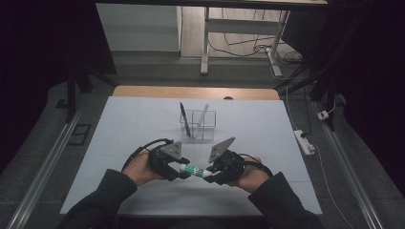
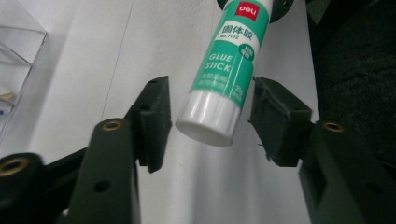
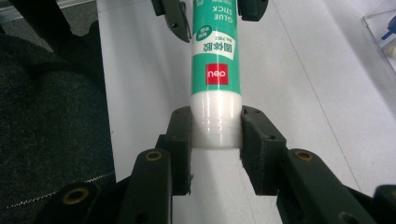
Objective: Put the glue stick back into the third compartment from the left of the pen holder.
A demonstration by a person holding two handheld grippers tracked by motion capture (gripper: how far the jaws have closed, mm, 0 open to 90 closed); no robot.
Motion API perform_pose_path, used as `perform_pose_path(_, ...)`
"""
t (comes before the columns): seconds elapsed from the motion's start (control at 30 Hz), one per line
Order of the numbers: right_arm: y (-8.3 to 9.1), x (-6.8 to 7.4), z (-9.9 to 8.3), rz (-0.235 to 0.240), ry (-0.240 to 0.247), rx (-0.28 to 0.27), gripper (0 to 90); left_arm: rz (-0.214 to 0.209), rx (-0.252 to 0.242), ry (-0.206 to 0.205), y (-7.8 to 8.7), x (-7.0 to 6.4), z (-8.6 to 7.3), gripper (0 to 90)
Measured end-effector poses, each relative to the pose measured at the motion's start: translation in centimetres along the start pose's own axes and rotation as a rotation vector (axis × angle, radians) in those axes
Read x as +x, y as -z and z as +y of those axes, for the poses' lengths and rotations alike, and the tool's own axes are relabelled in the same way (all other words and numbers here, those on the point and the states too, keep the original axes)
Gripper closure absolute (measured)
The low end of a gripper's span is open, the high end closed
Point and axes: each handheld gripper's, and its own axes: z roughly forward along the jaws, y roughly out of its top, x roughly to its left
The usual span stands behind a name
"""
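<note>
Glue stick: off the table, level between both grippers.
Right gripper: pinching the white cap end.
Left gripper: spread around the base end, not touching.
Progress: likely mid-handover or uncapping; second grasp left.
Beyond: clear pen holder.

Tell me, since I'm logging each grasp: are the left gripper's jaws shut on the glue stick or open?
Open. In the left gripper view the left gripper has its jaws standing apart on both sides of the glue stick, with bare gaps showing; neither touches it.

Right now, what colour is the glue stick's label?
Green with white lettering and a red logo square on the glue stick, clearest in the right gripper view.
</note>
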Motion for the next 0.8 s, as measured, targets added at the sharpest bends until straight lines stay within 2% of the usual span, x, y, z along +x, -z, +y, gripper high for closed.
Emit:
perform_pose_path(0.2,-0.2,0.1,-0.1,0.009,0.022,0.013,65.5,-0.020,0.028,-0.037,-0.2,-0.2,0.0,57.6)
perform_pose_path(0.27,-0.2,0.1,-0.1,0.014,0.040,0.020,65.4,-0.027,0.051,-0.059,-0.5,-0.4,-0.1,60.1)
perform_pose_path(0.3,-0.3,0.1,-0.1,0.021,0.053,0.027,65.3,-0.035,0.065,-0.076,-0.7,-0.5,-0.1,61.9)
perform_pose_path(0.43,-0.5,0.3,-0.2,0.039,0.093,0.041,64.7,-0.091,0.079,-0.100,-0.9,-0.5,-0.3,65.1)
perform_pose_path(0.5,-0.6,0.3,-0.3,0.044,0.102,0.038,64.0,-0.097,0.069,-0.091,-0.8,-0.5,-0.4,66.0)
perform_pose_path(0.57,-0.5,0.2,-0.4,0.030,0.104,0.013,62.6,-0.103,0.044,-0.064,-0.5,-0.3,-0.6,66.3)
perform_pose_path(0.6,-0.3,0.1,-0.4,0.027,0.090,-0.005,60.0,-0.096,0.033,-0.051,-0.3,-0.2,-0.6,66.3)
perform_pose_path(0.7,0.5,-0.3,-0.5,0.004,0.047,-0.086,49.0,-0.067,0.007,-0.010,0.3,0.1,-1.0,66.4)
perform_pose_path(0.8,1.5,-0.6,-0.7,-0.048,0.003,-0.157,33.5,-0.036,-0.047,0.039,1.0,0.3,-1.5,66.4)
